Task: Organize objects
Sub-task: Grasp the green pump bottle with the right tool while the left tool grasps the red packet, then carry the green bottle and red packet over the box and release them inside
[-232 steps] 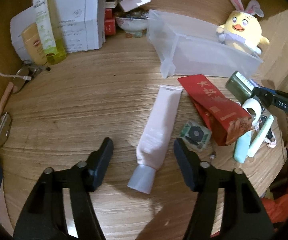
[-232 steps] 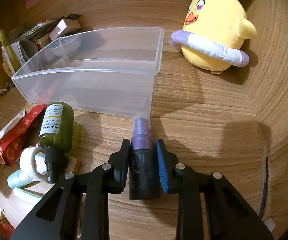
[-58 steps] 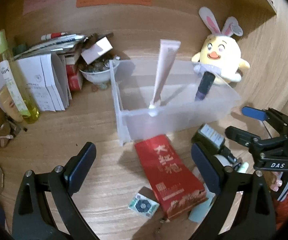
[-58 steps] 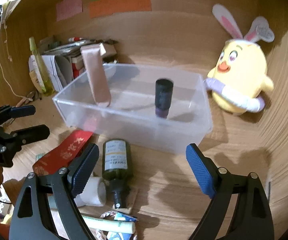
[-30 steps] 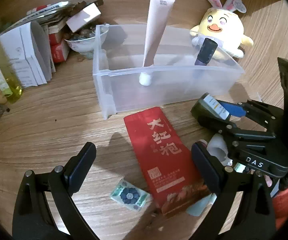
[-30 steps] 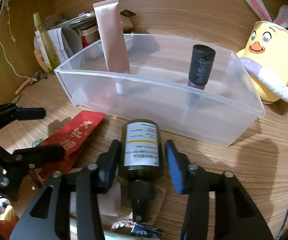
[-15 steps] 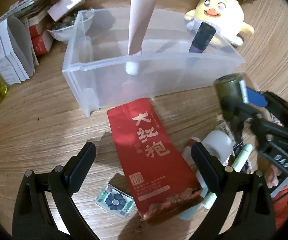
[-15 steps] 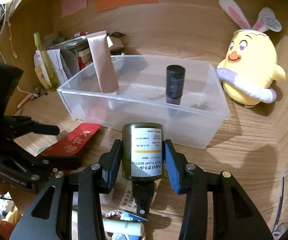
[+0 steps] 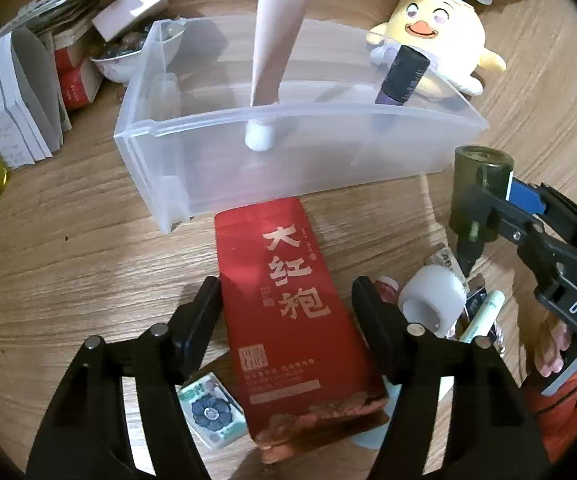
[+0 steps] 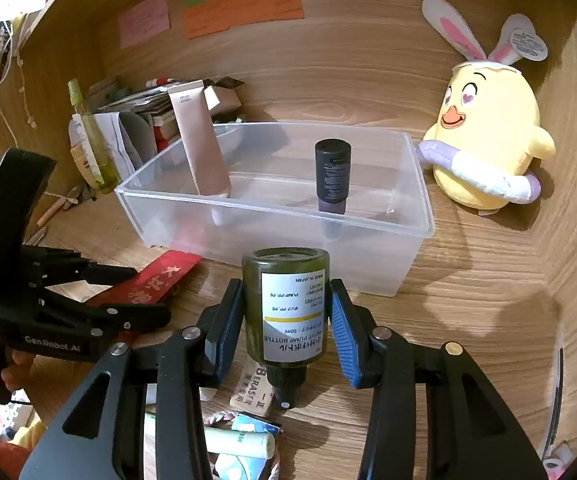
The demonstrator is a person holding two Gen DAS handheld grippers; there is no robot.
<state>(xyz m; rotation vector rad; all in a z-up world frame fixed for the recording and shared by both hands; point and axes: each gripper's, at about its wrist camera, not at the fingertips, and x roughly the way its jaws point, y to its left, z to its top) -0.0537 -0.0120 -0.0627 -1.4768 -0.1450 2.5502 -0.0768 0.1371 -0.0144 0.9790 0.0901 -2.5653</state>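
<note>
A: Item: green pump bottle (image 10: 286,312). Location?

B: Gripped inverted at mid-body by the right gripper (image 10: 287,326), in front of the clear bin (image 10: 368,256). Judged rigid, light, smooth-walled; the labelled body is the preferred hold.

A: Item: red packet (image 9: 288,312)?

B: Flat on the wooden table (image 9: 68,264), bracketed by the left gripper (image 9: 286,308), which is spread wide and holds nothing. Judged thin, pliable; the side edges are to be pinched.

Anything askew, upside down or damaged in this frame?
Yes. The green pump bottle held by the right gripper is inverted, pump head down and its label upside down. In the clear bin the pink tube stands on its cap, tilted. The red packet looks crumpled at its near end.
</note>
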